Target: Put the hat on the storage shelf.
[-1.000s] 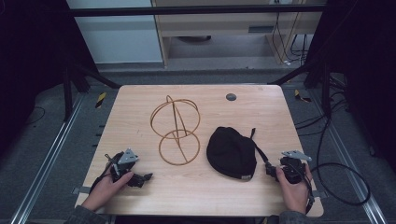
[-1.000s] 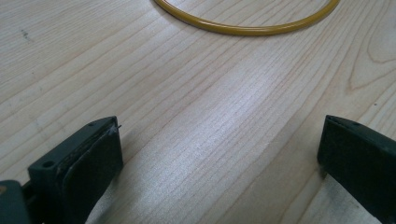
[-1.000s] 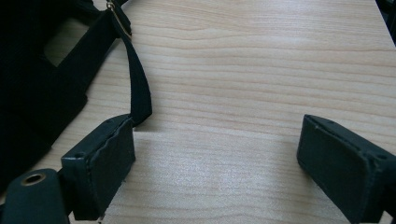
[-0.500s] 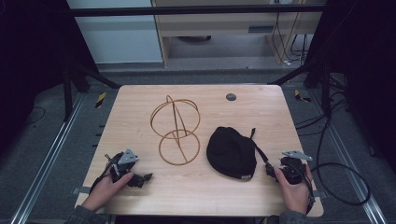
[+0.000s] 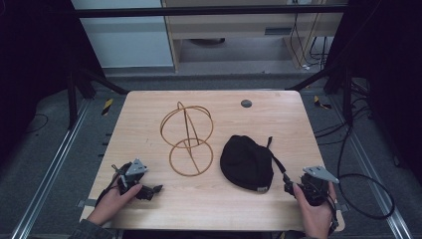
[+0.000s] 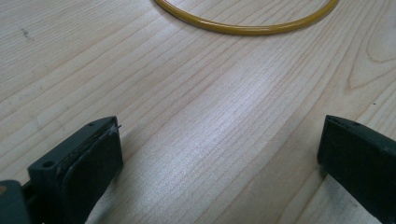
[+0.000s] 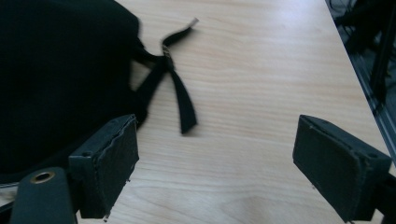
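Observation:
A black cap lies on the wooden table, right of centre, its strap trailing toward the right. A golden wire stand of rings rises left of the cap; its base ring curves across the top of the left gripper view. My left gripper rests low at the front left, held by a hand, open with bare wood between its jaws. My right gripper sits at the front right, open, its left jaw beside the cap's edge.
A small dark round disc is set in the table near its far edge. Cables trail off the right side onto the floor. Metal rails and a dark frame surround the table.
Almost nothing differs: both hands and grippers keep their places, and the cap and wire stand have not moved.

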Motion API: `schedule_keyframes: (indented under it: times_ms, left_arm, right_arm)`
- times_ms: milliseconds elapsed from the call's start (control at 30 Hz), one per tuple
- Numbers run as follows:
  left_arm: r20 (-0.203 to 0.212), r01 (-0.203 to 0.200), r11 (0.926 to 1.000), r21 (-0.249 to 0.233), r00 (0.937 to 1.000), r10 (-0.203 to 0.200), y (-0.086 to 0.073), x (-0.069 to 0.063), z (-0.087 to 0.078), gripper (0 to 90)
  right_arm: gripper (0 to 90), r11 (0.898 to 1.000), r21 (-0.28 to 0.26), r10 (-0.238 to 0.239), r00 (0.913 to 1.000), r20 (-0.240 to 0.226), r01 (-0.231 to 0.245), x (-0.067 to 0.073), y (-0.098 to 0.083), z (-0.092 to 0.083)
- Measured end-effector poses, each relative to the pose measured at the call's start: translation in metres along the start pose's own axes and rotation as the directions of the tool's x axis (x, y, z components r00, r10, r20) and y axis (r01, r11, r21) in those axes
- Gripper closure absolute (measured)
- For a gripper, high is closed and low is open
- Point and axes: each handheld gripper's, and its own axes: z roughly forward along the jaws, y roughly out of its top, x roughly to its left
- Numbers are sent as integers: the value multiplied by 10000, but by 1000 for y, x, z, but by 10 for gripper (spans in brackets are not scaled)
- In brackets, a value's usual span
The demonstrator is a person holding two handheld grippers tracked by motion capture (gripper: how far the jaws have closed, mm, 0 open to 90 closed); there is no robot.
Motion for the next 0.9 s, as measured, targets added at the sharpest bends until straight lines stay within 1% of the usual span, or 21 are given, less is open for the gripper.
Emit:
schedule_keyframes:
  times_ms: [67,100,133,167,200,267,300,333,367,433,467,500,533,567,600,633,667,733,800,867,900]
  left_arm:
    - [-1,-1,10000,-1,10000,1,0,0,0,0]
    - [0,2,10000,-2,10000,-2,0,0,0,0]
    - [-1,0,10000,-2,10000,0,0,0,0,0]
    - [-1,0,10000,-2,10000,0,0,0,0,0]
    - [-4,-3,10000,-1,10000,3,0,0,0,0]
    - [-2,-6,10000,3,10000,6,0,0,0,0]
    - [-2,-6,10000,3,10000,6,0,0,0,0]
    - [-3,-9,10000,3,10000,9,0,0,0,0]
    - [-3,-9,10000,5,10000,9,0,0,0,0]
    - [-4,-4,10000,1,10000,4,0,0,0,0]
    - [-4,-4,10000,1,10000,4,0,0,0,0]
    - [1,13,10000,-15,10000,-13,0,0,0,0]
    - [5,18,10000,-23,10000,-18,0,0,0,0]
    - [5,18,10000,-23,10000,-18,0,0,0,0]
    - [5,23,10000,-18,10000,-23,0,-1,0,0]
    - [7,16,10000,-7,10000,-16,0,0,0,0]
    - [9,16,10000,-5,10000,-16,0,0,0,0]
    - [8,12,10000,-3,10000,-12,0,-1,0,0]
    - [10,13,10000,-3,10000,-13,0,-1,0,0]
    - [10,18,10000,-5,10000,-18,0,-1,0,0]
    - [10,18,10000,-5,10000,-18,0,-1,0,0]
  right_arm:
    - [138,9999,-36,-107,9999,-62,106,3,1,-1]
    - [129,9993,-124,-347,9992,-219,344,7,6,-3]
    - [129,9988,-164,-463,9983,-367,457,9,9,-4]
    - [129,9988,-164,-463,9983,-367,457,9,9,-4]
    - [132,9971,-215,-745,9956,-575,734,15,17,-8]
    - [138,9947,-269,-1005,9925,-691,989,20,27,-12]
    - [138,9947,-269,-1005,9925,-691,989,20,27,-12]
    - [143,9900,-167,-1413,9857,-915,1403,25,37,-13]
    - [145,9881,-59,-1535,9833,-982,1536,28,41,-13]
    - [151,9793,227,-1973,9733,-1171,2012,35,53,-13]
    - [151,9793,227,-1973,9733,-1171,2012,35,53,-13]
    - [154,9745,318,-2165,9676,-1298,2223,38,58,-13]
    - [160,9635,516,-2522,9551,-1555,2628,45,71,-13]
    - [160,9635,516,-2522,9551,-1555,2628,45,71,-13]
    - [160,9577,669,-2664,9501,-1621,2799,48,75,-12]
    - [158,9429,934,-3004,9373,-1766,3198,54,85,-11]
    - [159,9374,1128,-3055,9333,-1888,3296,57,90,-11]
    - [161,9243,1354,-3241,9212,-2152,3569,62,99,-10]
    - [161,9087,1626,-3408,9081,-2434,3846,66,106,-8]
    - [165,8887,1916,-3614,8936,-2664,4165,68,114,-6]
    - [165,8887,1916,-3614,8936,-2664,4165,68,114,-6]
